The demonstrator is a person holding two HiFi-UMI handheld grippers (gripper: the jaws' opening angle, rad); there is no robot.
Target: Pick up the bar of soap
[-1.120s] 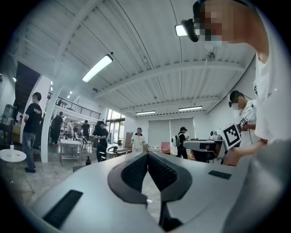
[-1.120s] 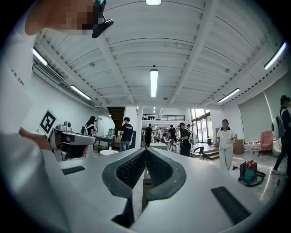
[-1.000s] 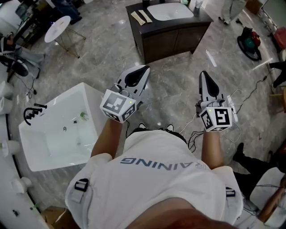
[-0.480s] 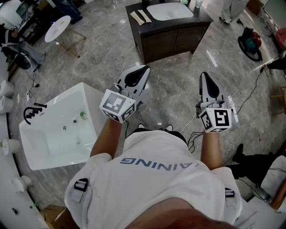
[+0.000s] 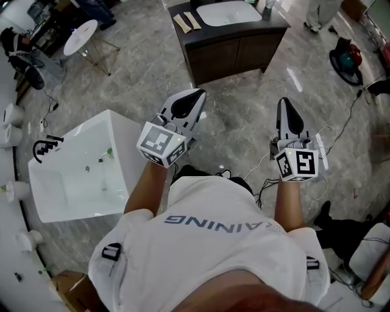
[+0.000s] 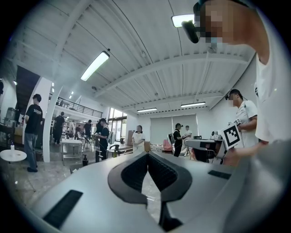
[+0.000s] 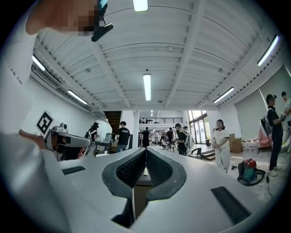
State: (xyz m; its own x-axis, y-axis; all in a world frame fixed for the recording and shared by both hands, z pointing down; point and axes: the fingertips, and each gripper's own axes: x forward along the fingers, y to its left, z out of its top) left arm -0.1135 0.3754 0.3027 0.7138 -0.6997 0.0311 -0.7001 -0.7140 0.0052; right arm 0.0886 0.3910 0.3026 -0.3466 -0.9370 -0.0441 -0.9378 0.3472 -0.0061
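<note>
No bar of soap is plain to see; two pale flat bars (image 5: 187,22) lie on the dark vanity counter (image 5: 183,12), and I cannot tell what they are. In the head view both grippers are held up at chest height over the marble floor, far from the vanity. My left gripper (image 5: 197,93) is shut with nothing between its jaws, and its ribbed pads (image 6: 136,170) meet at the tip. My right gripper (image 5: 284,101) is also shut and empty, its pads (image 7: 157,166) pressed together.
A white bathtub (image 5: 116,122) with a black tap (image 5: 44,146) stands at the left, a small green thing (image 5: 110,152) inside. The white basin (image 5: 228,12) sits in the vanity ahead. Cables (image 5: 341,131) and a red tool bag (image 5: 346,60) lie right. Several people stand in the hall.
The head view has shifted a little, so tub and vanity sit slightly higher and left. The right gripper has drifted a bit right. Both grippers stay shut and empty.
</note>
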